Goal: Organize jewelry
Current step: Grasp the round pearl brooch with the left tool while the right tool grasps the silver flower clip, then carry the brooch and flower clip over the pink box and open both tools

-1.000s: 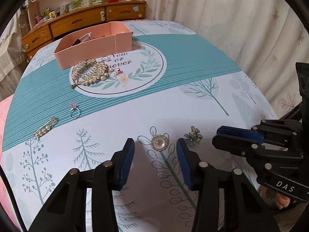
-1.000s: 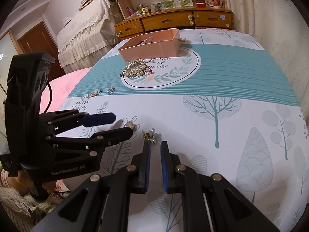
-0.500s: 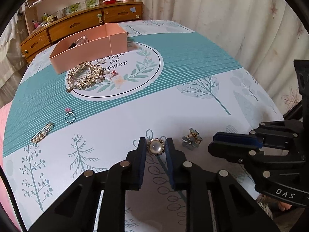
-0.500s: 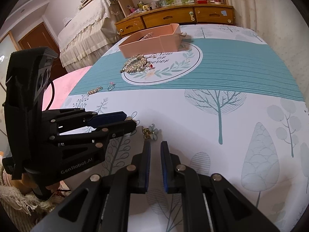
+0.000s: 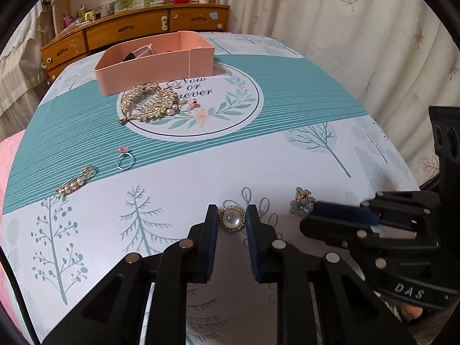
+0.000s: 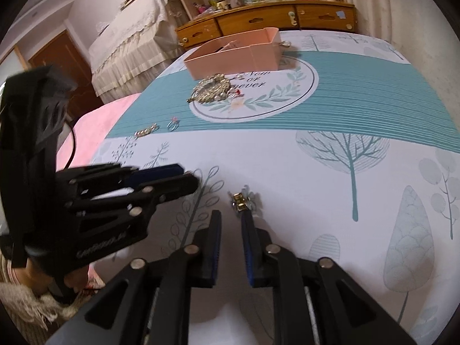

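We held two grippers over the table [image 5: 287, 155], well away from the pink box [image 5: 155, 69], at the near edge; the left gripper [image 5: 231, 215] had just been closing, and its pads sat on both sides of the pearl brooch [image 5: 232, 219], pinching it by its thin rim. The brooch lay flat on the cloth, far on our side of the box.

The right gripper [image 6: 231, 221] had just been opening a little; its jaws stood a small way apart with nothing between them; the flower clip [image 6: 244, 199] lay just past its right fingertip, also far from the box and near the brooch.

We thought a few things could go wrong. The brooch was round and smooth, and the pads held only its edge; if we lifted fast or tipped the gripper, it could pop out and fall. The trip to the box was long, so a loose hold could drop it on the way. The right jaws looked too narrow for the clip; if we pushed ahead like that, the fingertip could shove the clip along the cloth and not catch it. The two grippers were close together; they could bump, and a bump could knock the brooch free.
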The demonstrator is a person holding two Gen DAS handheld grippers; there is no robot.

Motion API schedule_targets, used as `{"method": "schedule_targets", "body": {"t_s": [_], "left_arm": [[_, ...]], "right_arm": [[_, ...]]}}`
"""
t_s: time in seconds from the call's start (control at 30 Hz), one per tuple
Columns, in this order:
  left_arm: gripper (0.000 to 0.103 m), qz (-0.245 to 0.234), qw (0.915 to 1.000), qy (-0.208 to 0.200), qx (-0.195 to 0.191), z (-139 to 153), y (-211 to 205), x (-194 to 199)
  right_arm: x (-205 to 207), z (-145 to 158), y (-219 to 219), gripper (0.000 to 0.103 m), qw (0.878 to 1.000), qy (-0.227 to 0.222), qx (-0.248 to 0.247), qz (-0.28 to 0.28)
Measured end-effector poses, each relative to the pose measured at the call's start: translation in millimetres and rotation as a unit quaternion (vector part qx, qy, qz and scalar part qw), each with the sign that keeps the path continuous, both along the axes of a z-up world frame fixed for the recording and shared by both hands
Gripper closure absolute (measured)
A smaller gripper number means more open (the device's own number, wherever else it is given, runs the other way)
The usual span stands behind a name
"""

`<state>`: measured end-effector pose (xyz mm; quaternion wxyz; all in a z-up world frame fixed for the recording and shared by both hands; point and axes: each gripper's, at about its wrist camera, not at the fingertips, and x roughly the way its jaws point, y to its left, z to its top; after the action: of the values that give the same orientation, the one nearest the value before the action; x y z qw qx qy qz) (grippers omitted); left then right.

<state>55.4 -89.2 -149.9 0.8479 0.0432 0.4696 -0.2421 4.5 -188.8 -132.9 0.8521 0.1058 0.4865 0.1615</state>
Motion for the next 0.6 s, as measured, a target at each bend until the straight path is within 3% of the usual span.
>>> {"method": "schedule_targets", "body": {"t_s": [0.13,0.6], "left_arm": [[0.086,0.004,1.0,0.0,-0.006,1.0,4.1,0.8],[0.086,0.017,0.9995,0.013,-0.025,-1.0,17.8,3.2]], "right_arm": [[7.0,0.5,0.2,0.073,1.0,-0.001,0.004,-0.014],[17.7,1.1,17.2,0.073,0.999,-0.02,-0.034,-0.026]]}}
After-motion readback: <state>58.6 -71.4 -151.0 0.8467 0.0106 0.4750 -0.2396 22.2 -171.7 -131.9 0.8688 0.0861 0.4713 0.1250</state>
